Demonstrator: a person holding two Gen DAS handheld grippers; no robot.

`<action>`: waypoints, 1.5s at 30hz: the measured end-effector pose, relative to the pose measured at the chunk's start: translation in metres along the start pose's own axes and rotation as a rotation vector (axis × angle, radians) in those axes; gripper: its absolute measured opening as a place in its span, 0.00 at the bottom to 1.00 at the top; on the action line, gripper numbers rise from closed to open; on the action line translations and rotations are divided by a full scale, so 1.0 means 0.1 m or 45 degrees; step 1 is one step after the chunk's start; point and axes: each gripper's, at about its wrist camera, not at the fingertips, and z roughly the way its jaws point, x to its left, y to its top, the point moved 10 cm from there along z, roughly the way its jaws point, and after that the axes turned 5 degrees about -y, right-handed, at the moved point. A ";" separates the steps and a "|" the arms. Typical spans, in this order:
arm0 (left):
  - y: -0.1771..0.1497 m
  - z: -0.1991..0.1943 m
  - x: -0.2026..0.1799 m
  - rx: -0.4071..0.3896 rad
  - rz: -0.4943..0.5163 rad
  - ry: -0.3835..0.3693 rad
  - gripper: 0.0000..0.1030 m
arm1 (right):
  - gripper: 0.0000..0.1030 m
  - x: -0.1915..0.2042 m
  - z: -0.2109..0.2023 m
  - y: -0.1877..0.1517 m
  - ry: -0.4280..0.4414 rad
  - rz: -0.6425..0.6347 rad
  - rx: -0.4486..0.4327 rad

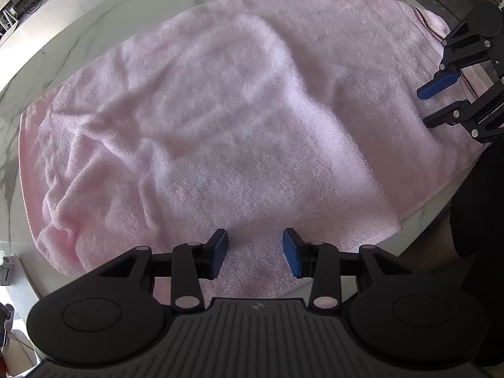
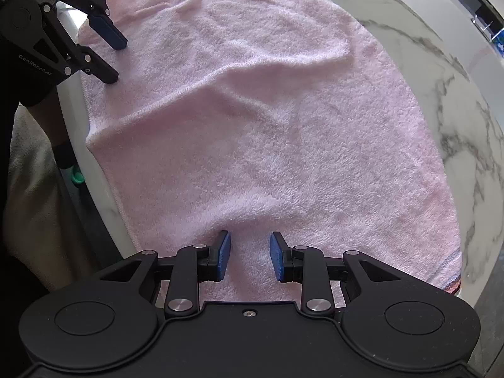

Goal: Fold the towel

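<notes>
White marble counter (image 1: 94, 28) with grey veining carries a pink towel (image 1: 239, 132), spread nearly flat. Both grippers point steeply down over the towel's near edge.

Left gripper (image 1: 255, 252): jaws stand apart, blue pads facing each other across a strip of towel. Cloth lies below and between the fingertips, but the pads do not press on it; nothing is gripped. Seen from the right wrist, this gripper (image 2: 115, 60) sits ahead and to the left, fingertips at or just above the nap beside the towel's edge. Contact cannot be confirmed.

Right gripper (image 2: 249, 256): jaws parted, somewhat narrower than the left, cloth between them and again not pinched. From the left wrist it shows ahead and far to the right (image 1: 423, 107), low over the towel near the striped hem (image 1: 425, 19).

Towel position: its long axis runs from one gripper to the other, so each tool stands near one end of the same long edge. The body of the cloth extends forward, away from both tools, towards the counter's far rim. Wrinkles gather ahead and to the left of the left gripper; a raised crease (image 2: 220, 85) crosses the middle.

Judgement: the fold is not yet begun. The coming move likely needs both tools to close on this near edge and carry it forward over the far edge. Neither hand is clearly nearer; both stand equally placed.
</notes>
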 end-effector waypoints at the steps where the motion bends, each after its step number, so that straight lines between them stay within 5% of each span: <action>1: 0.02 -0.03 -0.02 -0.014 -0.014 -0.017 0.36 | 0.26 -0.01 0.00 -0.01 0.007 0.007 -0.003; 7: 0.22 -0.17 -0.32 -0.064 -0.077 -0.165 0.37 | 0.26 -0.06 -0.03 -0.05 0.042 0.021 -0.007; 17: 0.37 0.06 -0.60 0.036 -0.223 -0.158 0.38 | 0.26 -0.03 0.01 -0.01 0.054 -0.003 -0.010; 22: 0.33 0.14 -0.70 0.055 -0.326 -0.237 0.39 | 0.26 -0.03 0.01 0.00 0.066 0.001 -0.020; 30: 0.27 0.25 -0.74 0.078 -0.330 -0.103 0.38 | 0.26 -0.02 -0.01 0.01 0.068 0.004 -0.041; 33: 0.26 0.26 -0.74 0.079 -0.332 -0.071 0.32 | 0.26 -0.01 -0.02 0.01 0.068 -0.001 -0.047; 35: 0.24 0.26 -0.73 0.076 -0.331 -0.049 0.19 | 0.26 -0.01 -0.02 0.01 0.069 -0.004 -0.050; 45: 0.20 0.25 -0.77 0.054 -0.321 -0.074 0.03 | 0.26 -0.01 -0.02 0.03 0.067 -0.043 -0.049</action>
